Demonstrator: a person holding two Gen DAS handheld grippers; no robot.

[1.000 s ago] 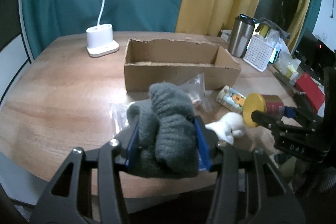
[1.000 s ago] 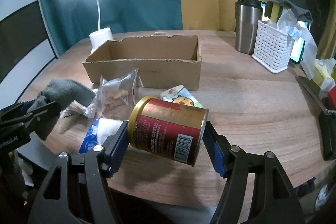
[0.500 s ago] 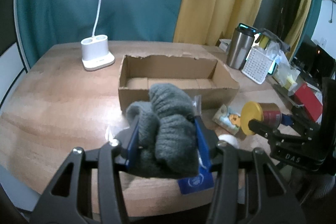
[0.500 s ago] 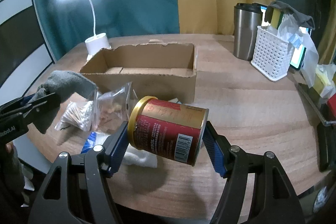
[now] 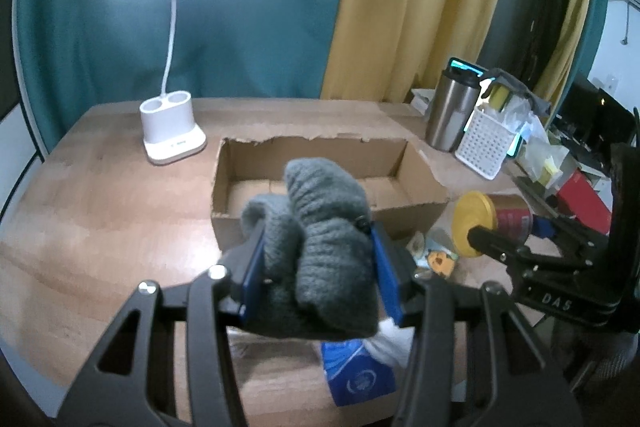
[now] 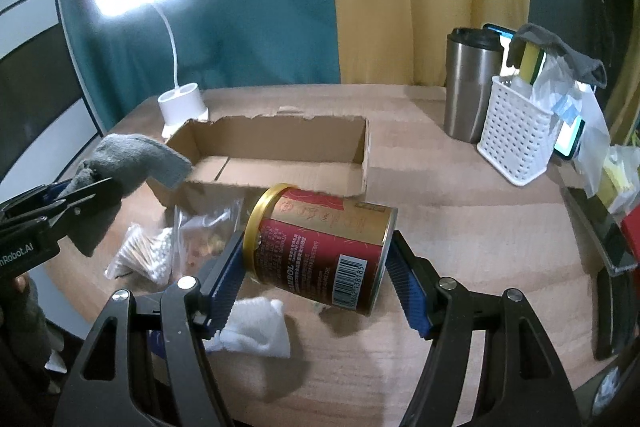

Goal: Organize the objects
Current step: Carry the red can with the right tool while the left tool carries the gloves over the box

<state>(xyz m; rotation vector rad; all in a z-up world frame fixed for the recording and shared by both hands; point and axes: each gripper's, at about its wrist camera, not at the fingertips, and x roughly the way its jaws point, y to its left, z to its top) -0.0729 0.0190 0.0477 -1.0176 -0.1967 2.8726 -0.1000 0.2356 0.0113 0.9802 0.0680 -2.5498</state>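
Wood-grain table [image 6: 460,227], round-edged, lamp-lit. Nearest: left gripper [image 5: 320,275], blue ribbed pads pinching a bunched grey knit cloth [image 5: 324,247], held above the table in front of the box. Right gripper [image 6: 320,267] clamps a red-and-gold can [image 6: 320,243] on its side, barcode showing; other print unreadable. Beyond: torn-edged, open cardboard box [image 6: 280,163]. Farther: steel tumbler [image 6: 472,83], white perforated basket [image 6: 516,135].

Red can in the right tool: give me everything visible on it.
The can is a short metal cylinder with a red and gold printed label, a barcode panel and a gold lid. It lies on its side, tilted, clear of the table, clamped end to end by the right tool, lid toward the box. Nothing else touches it.
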